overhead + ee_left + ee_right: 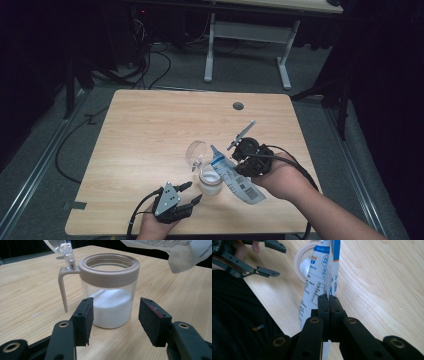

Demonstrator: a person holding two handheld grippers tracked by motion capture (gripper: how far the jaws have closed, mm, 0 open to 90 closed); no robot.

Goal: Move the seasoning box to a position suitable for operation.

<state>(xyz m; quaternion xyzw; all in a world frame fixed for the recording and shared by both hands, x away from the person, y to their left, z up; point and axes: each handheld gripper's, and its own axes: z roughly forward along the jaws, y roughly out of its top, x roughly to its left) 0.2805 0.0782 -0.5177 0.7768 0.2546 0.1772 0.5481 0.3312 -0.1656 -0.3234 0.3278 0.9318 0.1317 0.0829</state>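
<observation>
A clear glass jar (pixel 210 181) (pixel 110 295) with a beige rim and handle stands near the table's front, partly filled with white powder. Its clear lid (pixel 196 151) is flipped open toward the back. My left gripper (pixel 194 191) (pixel 115 320) sits low just in front of the jar, open, its pads apart on either side of the glass without touching it. My right gripper (pixel 239 164) (pixel 328 302) is shut on a white and blue printed bag (pixel 235 177) (pixel 319 272), which hangs tilted over the jar's mouth (pixel 299 262). The bag's corner (pixel 175 255) hangs above the jar's right side.
The wooden table (pixel 150 130) has a round grommet hole (pixel 238 106) at the back. Beyond it stand a white desk frame (pixel 247 40) and floor cables (pixel 150 65). My left gripper (pixel 259 257) is also seen at the top left of the right gripper view.
</observation>
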